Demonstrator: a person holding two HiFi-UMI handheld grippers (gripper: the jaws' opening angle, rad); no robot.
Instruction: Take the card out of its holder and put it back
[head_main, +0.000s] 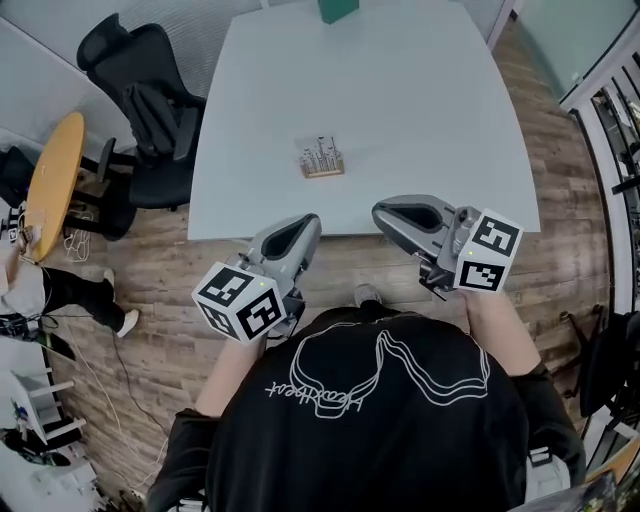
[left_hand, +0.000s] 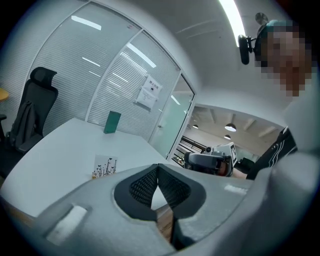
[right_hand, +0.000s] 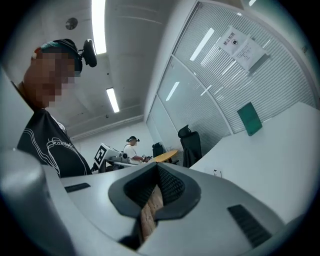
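A white card printed with small dark figures (head_main: 321, 155) stands upright in a low wooden holder (head_main: 322, 172) on the white table, near its front edge. In the left gripper view the card (left_hand: 105, 165) shows beyond the jaws, to the left. Both grippers hang over the wooden floor just short of the table's front edge, well apart from the card. My left gripper (head_main: 306, 224) is shut with nothing between its pads (left_hand: 145, 186). My right gripper (head_main: 386, 212) is shut and empty too, its pads (right_hand: 170, 184) meeting at the tip.
The white table (head_main: 420, 120) carries a green upright object (head_main: 338, 9) at its far edge. A black office chair (head_main: 145, 90) stands at the table's left side. A round yellow table (head_main: 55, 170) and another person (right_hand: 132, 150) are farther left.
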